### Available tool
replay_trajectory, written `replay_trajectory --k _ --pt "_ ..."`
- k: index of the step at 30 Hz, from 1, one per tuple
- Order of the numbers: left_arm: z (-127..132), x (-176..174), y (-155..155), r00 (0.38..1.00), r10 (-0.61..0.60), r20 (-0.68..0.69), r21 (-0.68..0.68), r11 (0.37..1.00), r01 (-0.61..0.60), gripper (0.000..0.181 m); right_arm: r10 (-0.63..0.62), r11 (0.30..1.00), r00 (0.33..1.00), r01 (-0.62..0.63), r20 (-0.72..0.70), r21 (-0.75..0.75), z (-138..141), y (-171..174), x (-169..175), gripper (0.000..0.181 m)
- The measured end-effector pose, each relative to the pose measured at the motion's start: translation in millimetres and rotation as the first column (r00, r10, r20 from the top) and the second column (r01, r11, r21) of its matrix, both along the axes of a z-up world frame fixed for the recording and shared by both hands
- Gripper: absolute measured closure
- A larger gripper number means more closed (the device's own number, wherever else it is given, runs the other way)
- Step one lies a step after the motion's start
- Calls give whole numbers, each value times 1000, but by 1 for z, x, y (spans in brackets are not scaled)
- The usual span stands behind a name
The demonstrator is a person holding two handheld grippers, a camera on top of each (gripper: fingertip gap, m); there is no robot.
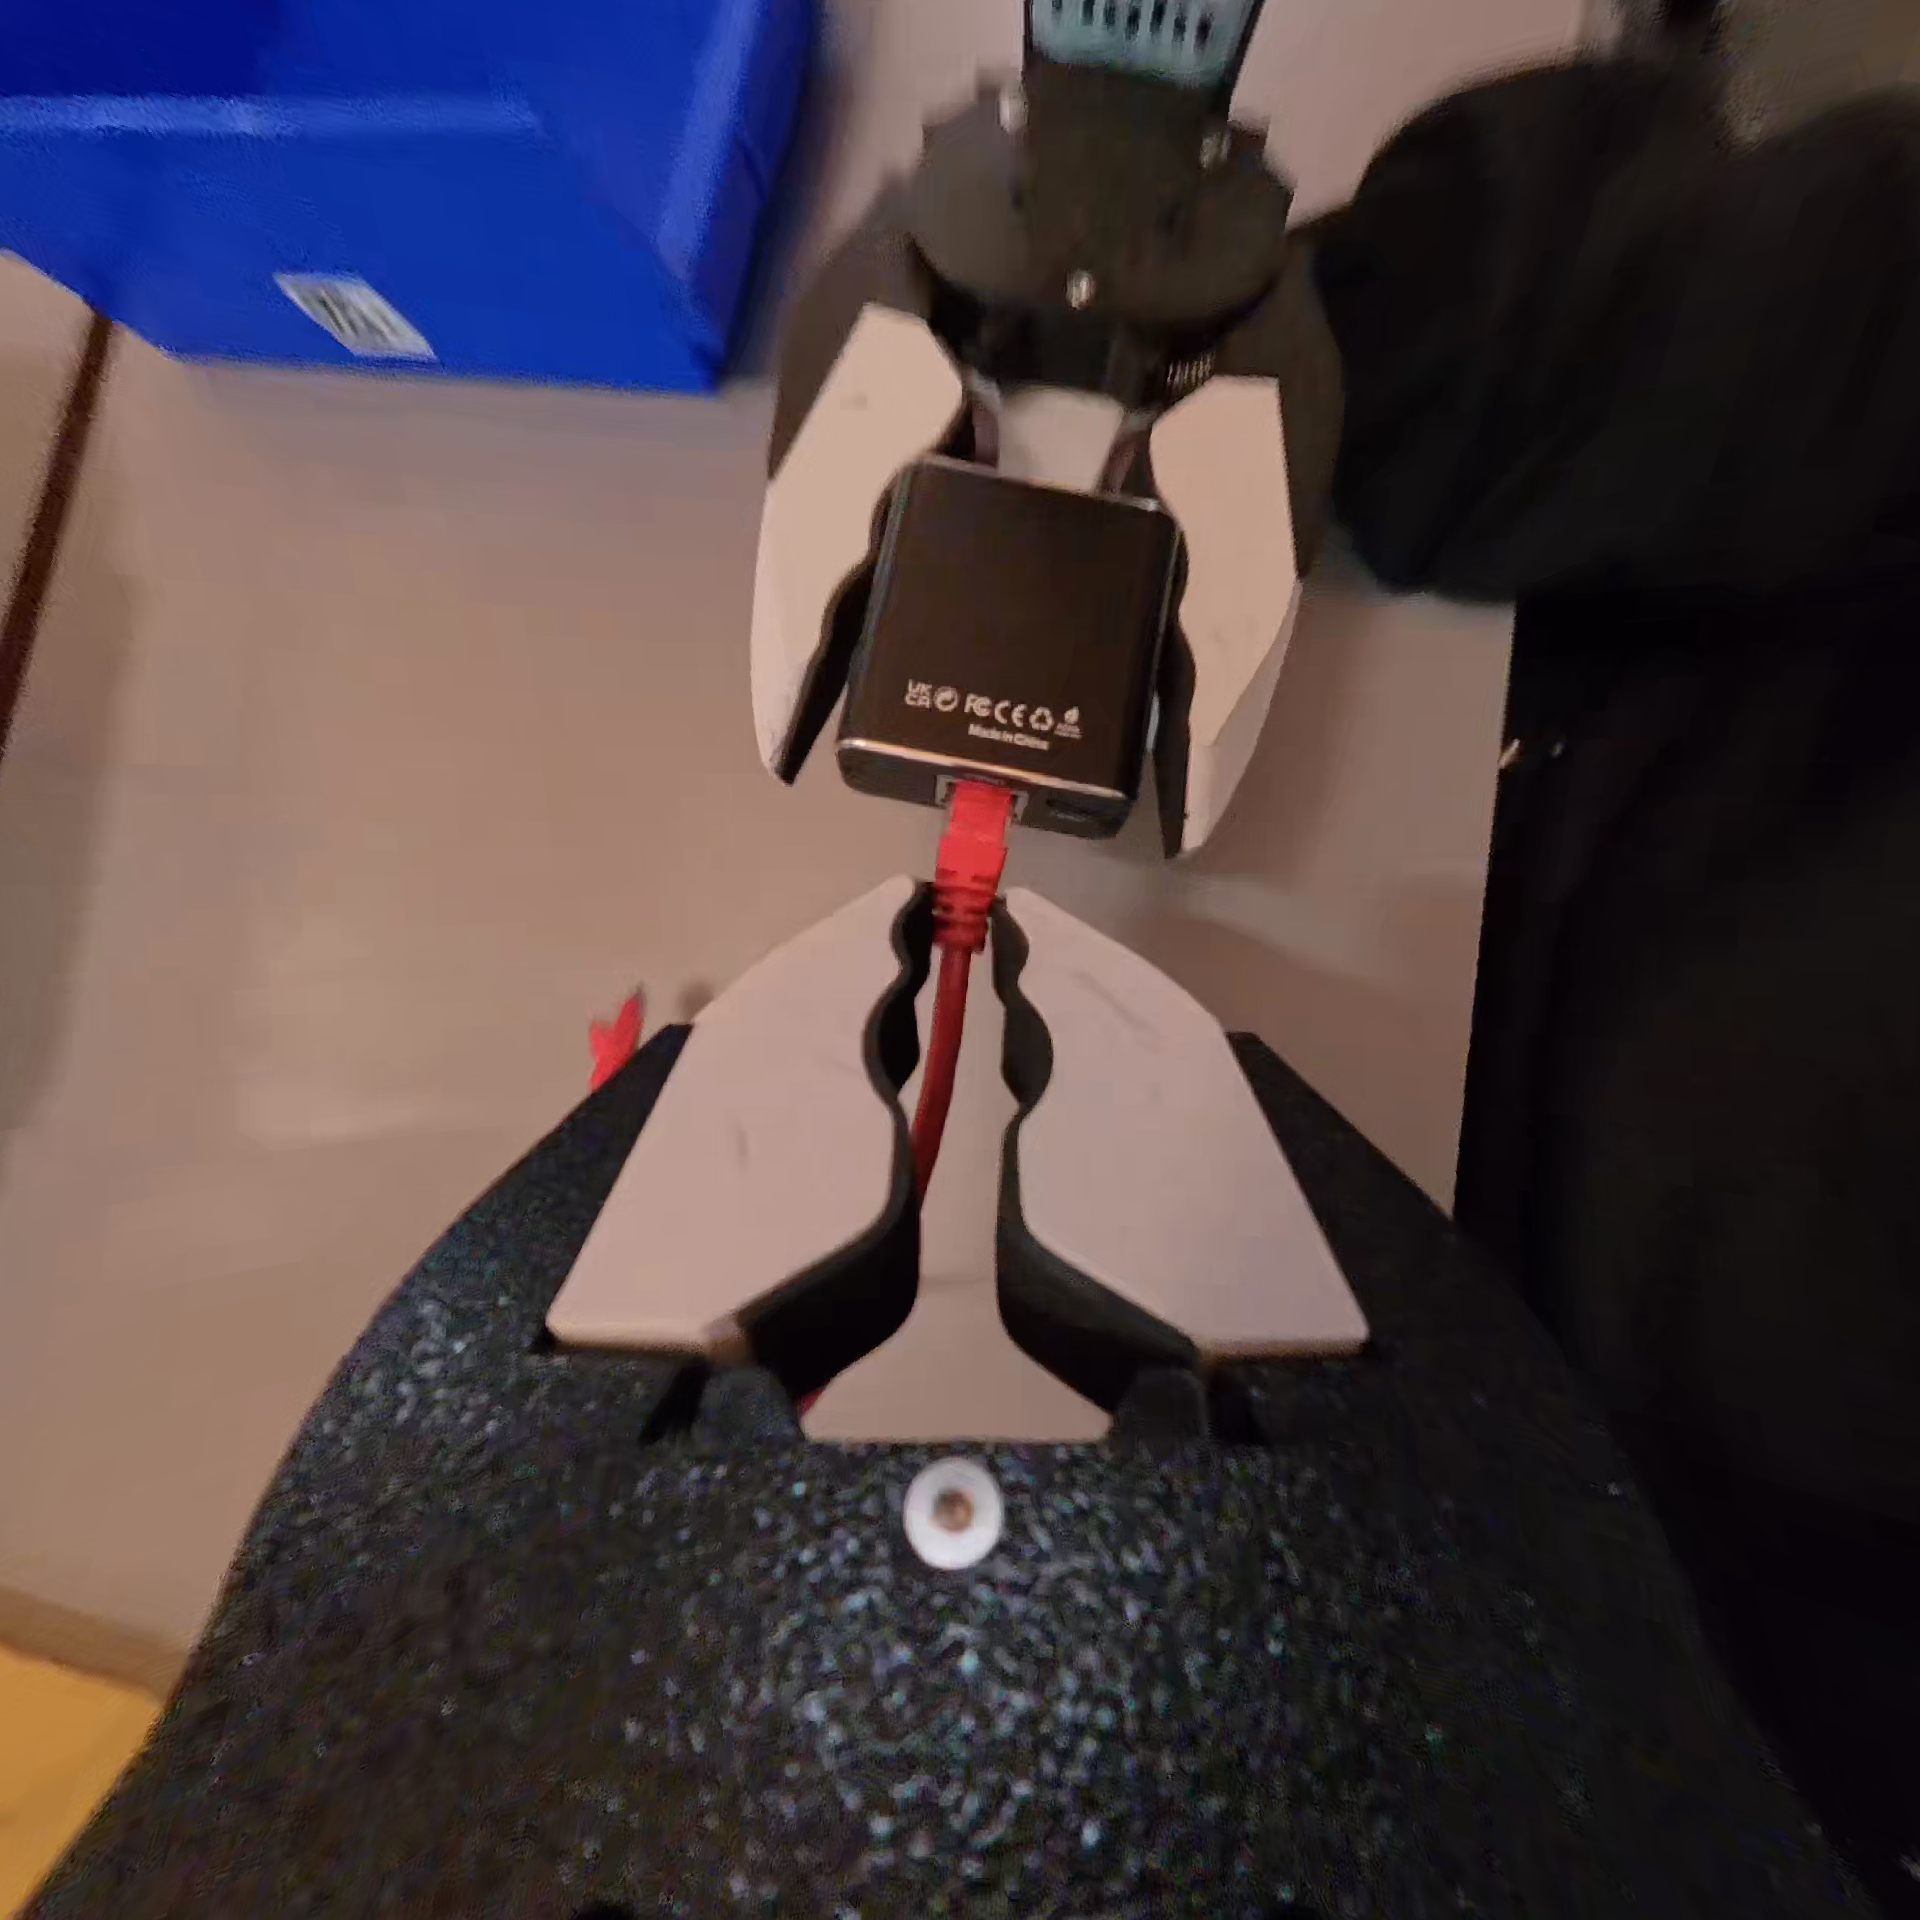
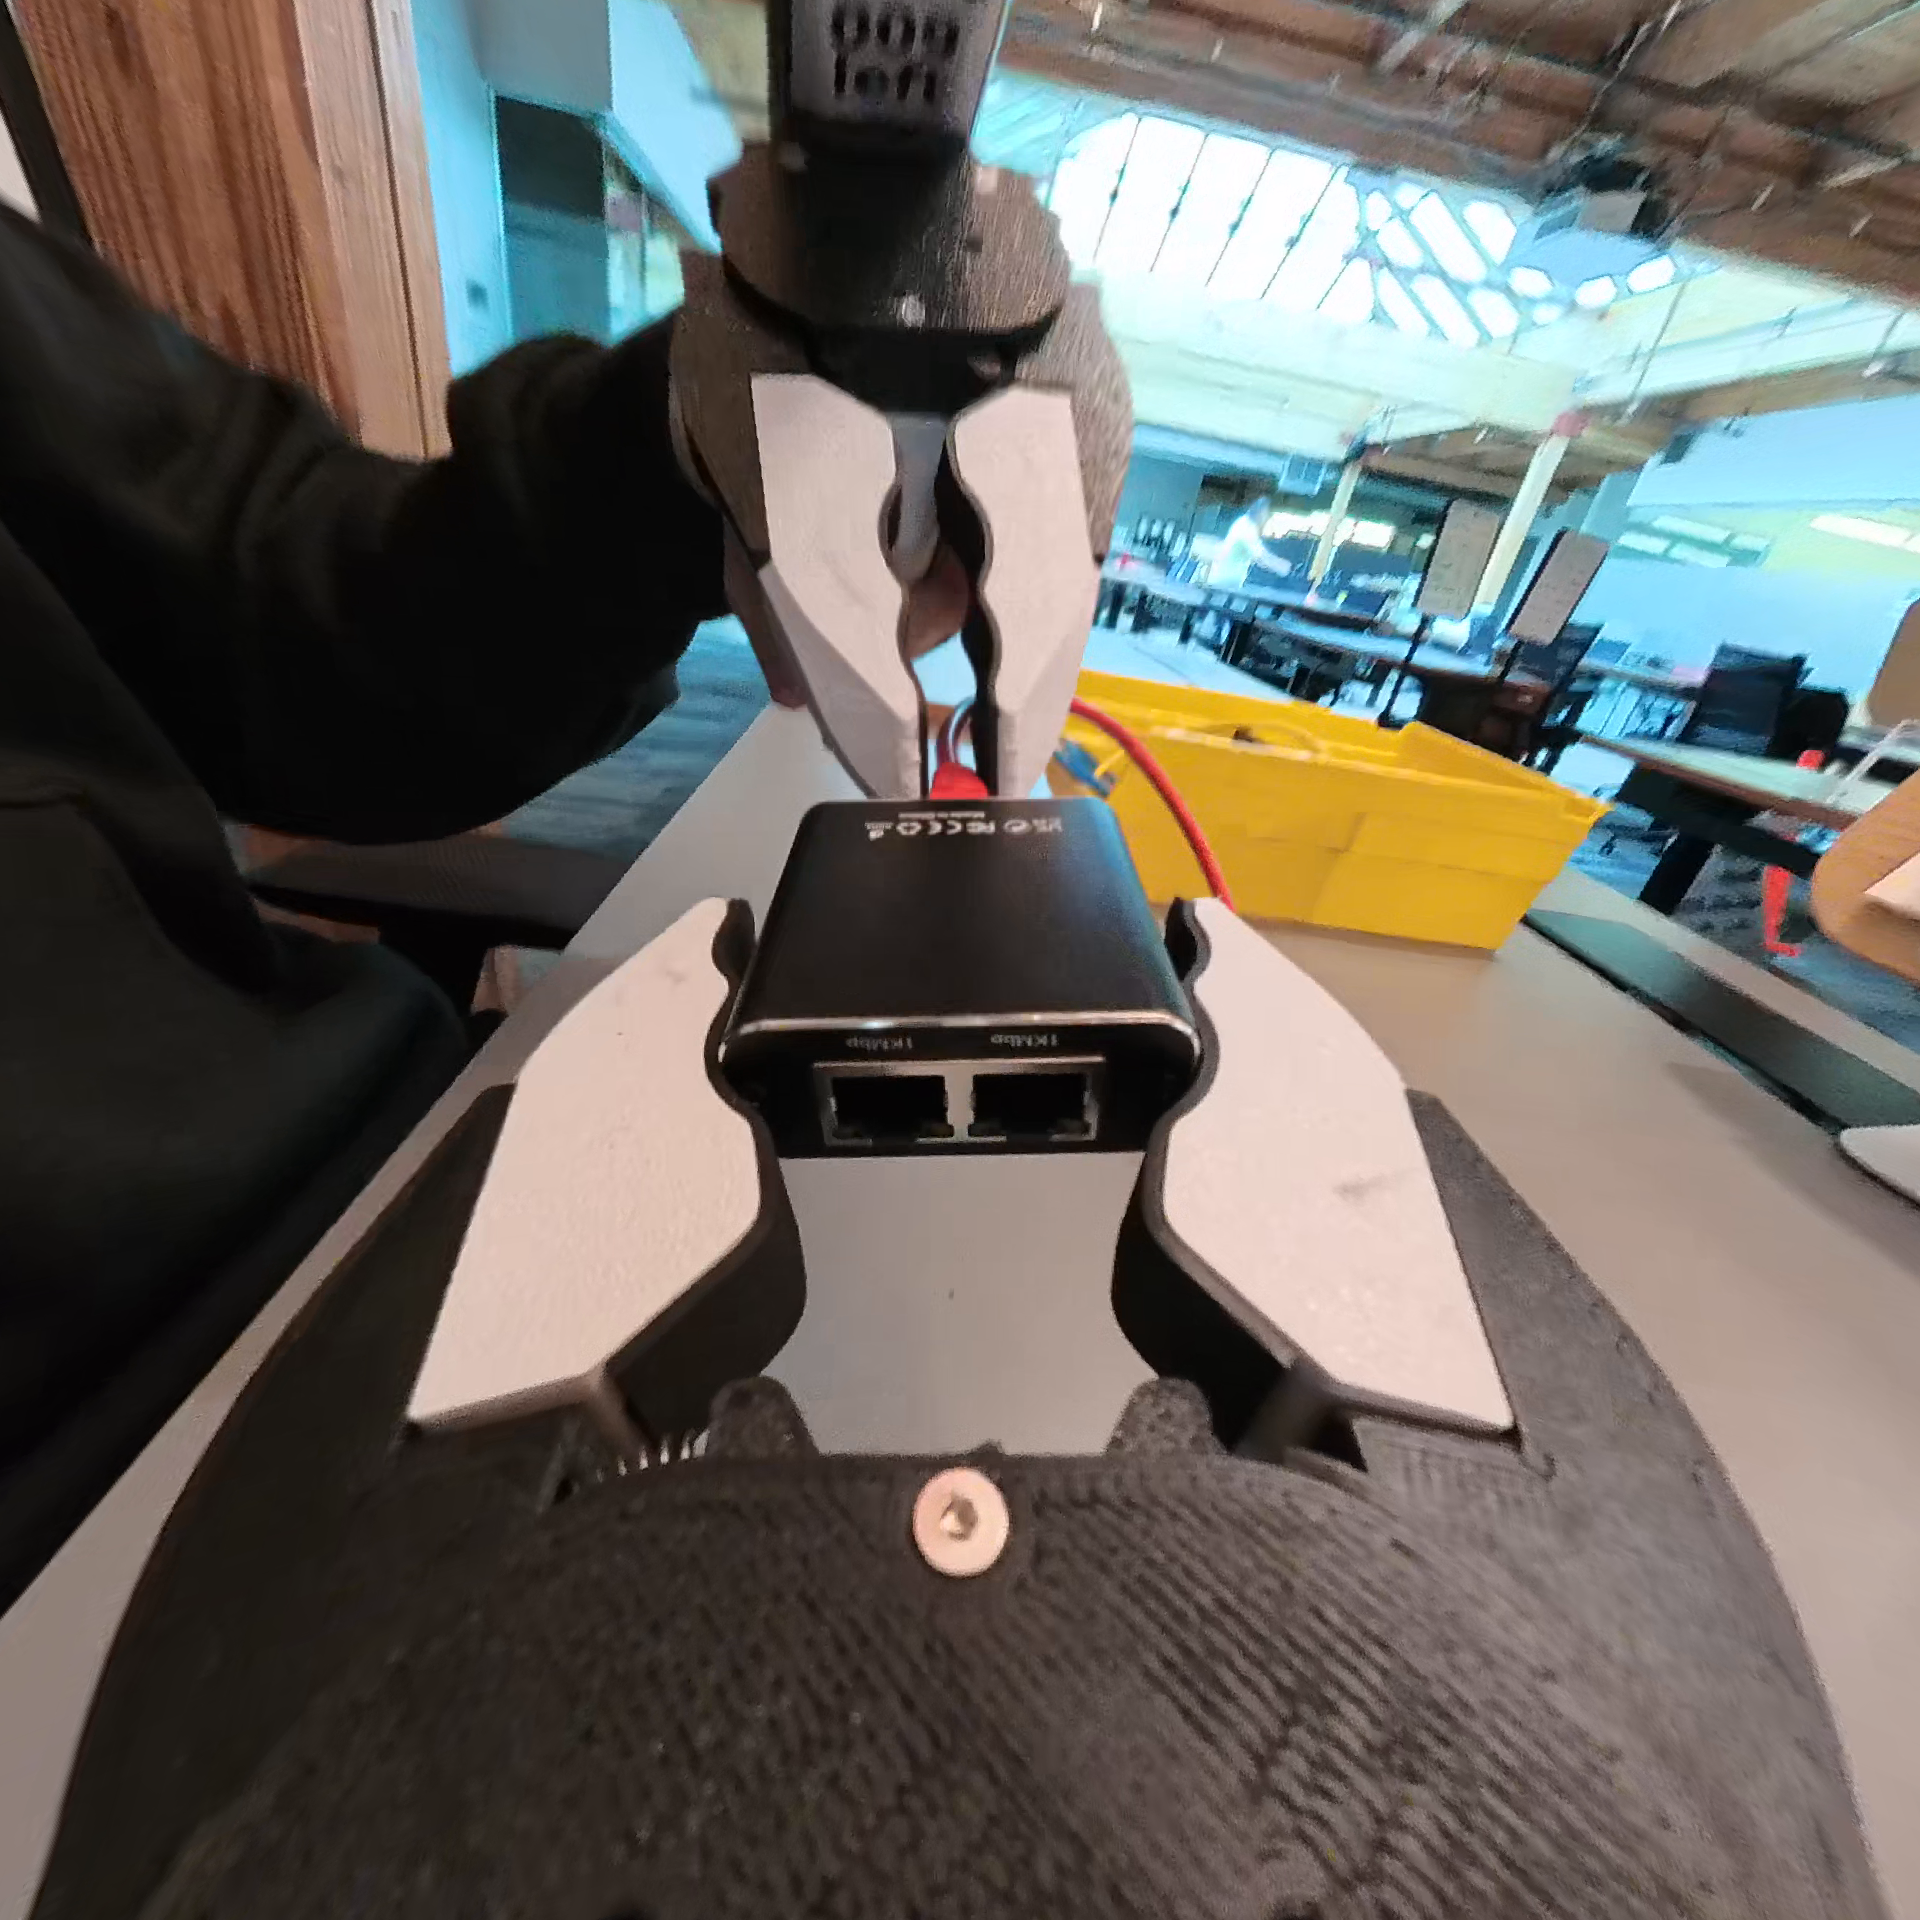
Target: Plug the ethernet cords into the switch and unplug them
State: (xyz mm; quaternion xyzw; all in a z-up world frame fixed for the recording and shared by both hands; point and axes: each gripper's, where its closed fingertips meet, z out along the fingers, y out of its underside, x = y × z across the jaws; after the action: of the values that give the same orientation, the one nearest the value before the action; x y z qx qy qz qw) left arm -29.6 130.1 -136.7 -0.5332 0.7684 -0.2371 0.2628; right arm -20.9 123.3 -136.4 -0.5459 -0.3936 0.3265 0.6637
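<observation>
Your left gripper (image 1: 958,914) has its jaws nearly closed, pinching the boot of the red ethernet cord (image 1: 961,894) just behind the plug, which sits in a port on the near face of the black switch (image 1: 1013,623). Your right gripper (image 2: 961,914) has its jaws part-open, clamping the switch by its two sides above the grey table (image 2: 1662,1195). Two ports facing the right gripper are unoccupied. A yellow bin (image 2: 1351,821) stands on the far right.
</observation>
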Motion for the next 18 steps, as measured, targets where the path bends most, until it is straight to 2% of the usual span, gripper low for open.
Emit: replay_trajectory --k 1,3,5,7,9,10,11,12,14,15,16,18 --pt "5 0 0 999 2 39 -16 1000 -1 171 -15 1000 1000 16 -22 24 6 1 0 105" --pt "14 2 10 988 76 133 -13 997 -75 157 -47 998 998 49 -30 44 9 5 0 105" --pt "28 0 24 943 209 258 -49 978 -203 147 -111 992 994 112 -7 56 8 12 2 106" --pt "44 -7 39 834 378 402 -190 925 -328 136 -156 985 988 155 6 76 8 16 5 106" --pt "48 -21 50 687 550 475 -418 828 -373 134 -197 975 980 196 -7 104 13 18 7 106" --pt "41 -27 52 634 621 461 -534 765 -360 134 -207 971 978 206 -8 121 15 18 6 106" --pt "29 -30 51 608 673 421 -644 694 -322 134 -219 967 976 216 6 137 16 19 4 105" --pt "17 -31 46 606 708 363 -752 606 -258 133 -254 956 967 247 28 156 15 22 3 105" --pt "-3 -27 31 651 728 215 -927 361 -98 123 -283 944 958 268 56 193 15 24 -3 106" --pt "-7 -25 26 669 723 174 -971 241 -8 123 -303 937 951 286 58 202 16 26 -6 106" --pt "-10 -23 22 672 726 149 -987 151 56 123 -335 922 940 313 66 228 17 28 -7 106" --pt "-16 -14 14 696 709 117 -991 38 128 116 -331 920 937 295 113 257 14 27 -17 106"
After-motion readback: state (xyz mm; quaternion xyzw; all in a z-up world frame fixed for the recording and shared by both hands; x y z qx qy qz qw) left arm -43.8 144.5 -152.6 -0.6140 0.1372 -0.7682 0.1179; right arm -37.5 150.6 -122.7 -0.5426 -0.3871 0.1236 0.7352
